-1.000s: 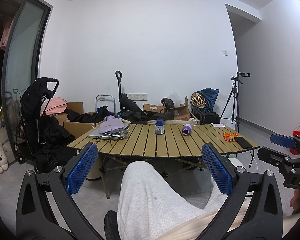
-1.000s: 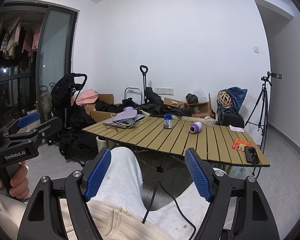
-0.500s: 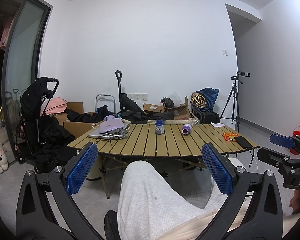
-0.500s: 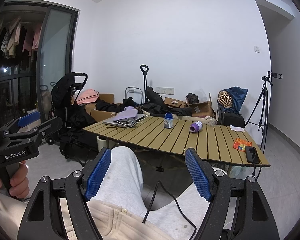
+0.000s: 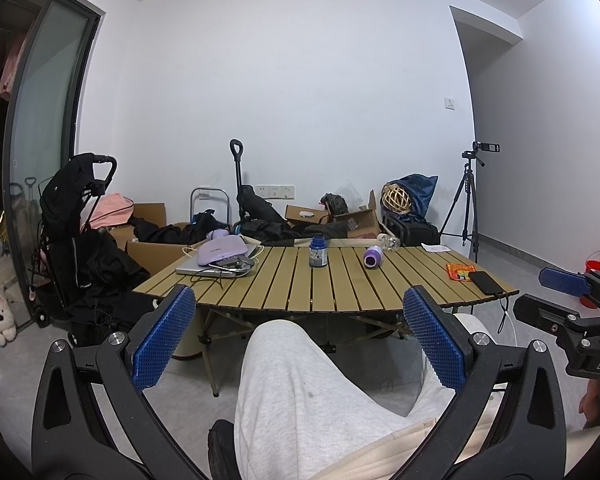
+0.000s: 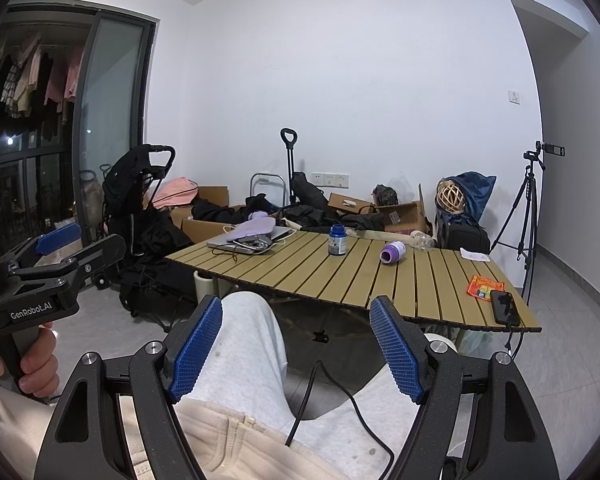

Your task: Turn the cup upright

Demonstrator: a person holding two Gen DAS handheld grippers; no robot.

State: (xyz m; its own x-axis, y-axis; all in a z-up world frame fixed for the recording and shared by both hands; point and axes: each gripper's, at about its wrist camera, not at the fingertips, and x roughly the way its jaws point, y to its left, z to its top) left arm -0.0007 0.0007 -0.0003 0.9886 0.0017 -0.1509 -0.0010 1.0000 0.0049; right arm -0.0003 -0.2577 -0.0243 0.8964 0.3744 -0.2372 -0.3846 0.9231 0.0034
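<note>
We sat back from the low slatted wooden folding table (image 5: 340,280), our grey-trousered knee (image 5: 300,380) raised between us and its near edge. Our left gripper (image 5: 300,332) was held above our lap with its blue-padded black fingers (image 5: 162,336) spread wide apart and nothing between them. Our right gripper (image 6: 296,346) was likewise held low over our lap, its blue pads (image 6: 396,352) standing wide and empty, a black cable (image 6: 324,392) trailing across our legs beneath it. In the right wrist view our left hand (image 6: 28,364) showed at the left edge, wrapped around the handle of its tool.

The small purple cup (image 5: 372,257) lay on its side on the far half of the table, right of centre, its open mouth turned toward us in the right wrist view (image 6: 393,252). Just to its left, apart from it, a dark blue lidded jar (image 5: 318,252) stood upright. Both were well out of reach of either tool. At the far left corner a lilac pouch (image 5: 222,249) rested on a silver laptop (image 5: 204,270), with cables beside it. Near the right edge a small orange packet (image 5: 460,271) lay just beside a black phone (image 5: 485,282). Behind the table, a black stroller (image 5: 76,216) stood at the left, and a camera on a black tripod (image 5: 466,200) at the right wall.
</note>
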